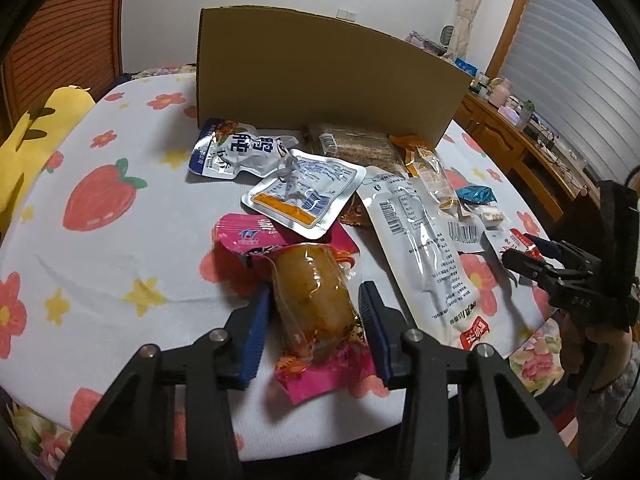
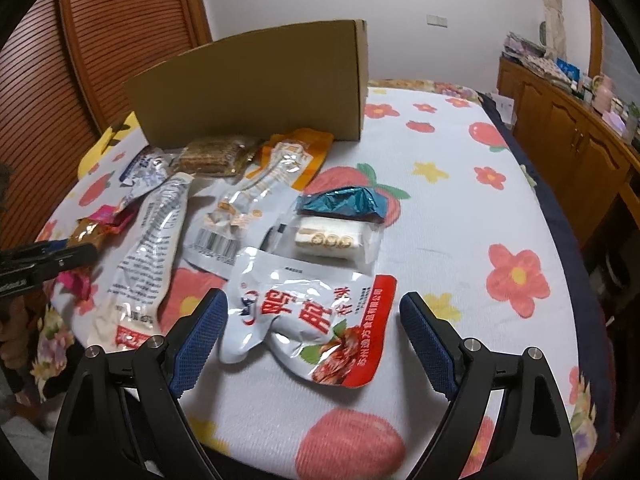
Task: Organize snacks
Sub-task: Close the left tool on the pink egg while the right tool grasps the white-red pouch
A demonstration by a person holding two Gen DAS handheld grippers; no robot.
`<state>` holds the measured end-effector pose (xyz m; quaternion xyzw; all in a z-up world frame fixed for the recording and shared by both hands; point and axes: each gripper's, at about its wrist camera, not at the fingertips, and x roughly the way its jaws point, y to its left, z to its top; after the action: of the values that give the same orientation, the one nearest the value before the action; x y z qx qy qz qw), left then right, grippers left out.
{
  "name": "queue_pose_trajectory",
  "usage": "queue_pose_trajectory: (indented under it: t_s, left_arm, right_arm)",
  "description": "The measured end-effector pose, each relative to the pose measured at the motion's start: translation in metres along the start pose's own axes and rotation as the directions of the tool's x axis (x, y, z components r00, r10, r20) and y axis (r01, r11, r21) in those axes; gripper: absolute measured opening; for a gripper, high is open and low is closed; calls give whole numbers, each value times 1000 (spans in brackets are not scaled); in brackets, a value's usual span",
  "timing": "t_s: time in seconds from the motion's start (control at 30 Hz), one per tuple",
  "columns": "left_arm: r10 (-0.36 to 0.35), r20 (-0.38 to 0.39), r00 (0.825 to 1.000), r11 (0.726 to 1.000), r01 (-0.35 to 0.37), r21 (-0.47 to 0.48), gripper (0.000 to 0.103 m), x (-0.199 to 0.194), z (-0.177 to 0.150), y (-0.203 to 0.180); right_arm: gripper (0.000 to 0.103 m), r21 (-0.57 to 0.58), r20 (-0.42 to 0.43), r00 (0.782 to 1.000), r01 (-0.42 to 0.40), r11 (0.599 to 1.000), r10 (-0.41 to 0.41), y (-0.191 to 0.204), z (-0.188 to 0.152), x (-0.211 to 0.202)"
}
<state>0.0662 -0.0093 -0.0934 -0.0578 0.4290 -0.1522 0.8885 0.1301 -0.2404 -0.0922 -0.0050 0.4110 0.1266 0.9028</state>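
Spread over a strawberry-print cloth (image 1: 100, 264), snack packets are lying in front of a cardboard box (image 1: 320, 76). Nearest, a pink-wrapped snack (image 1: 312, 300) is sitting between the left gripper (image 1: 316, 320) pads, which are closing against its sides; its long axis is running away from the camera, toward the box. Gripping mid-body should stop it tilting. Meanwhile the right gripper (image 2: 312, 328) is hanging wide open around a red-and-white pouch (image 2: 316, 316).

White wall (image 2: 440, 52), wooden cabinets (image 2: 560, 120)
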Motion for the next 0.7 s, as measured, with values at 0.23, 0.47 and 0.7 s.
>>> queue_pose_trajectory:
  t_s: [0.23, 0.47, 0.7]
  left_arm:
    - [-3, 14, 1000, 1000, 3, 7, 42, -2, -2, 0]
    - [1, 20, 1000, 1000, -2, 16, 42, -2, -2, -2]
    - [-9, 33, 999, 1000, 8, 26, 41, -5, -5, -5]
  right_arm:
    - [91, -28, -3, 999, 41, 999, -41, 4, 0, 8]
    - [59, -67, 26, 998, 52, 996, -50, 14, -5, 7]
    - [32, -15, 41, 999, 8, 1000, -8, 10, -5, 2]
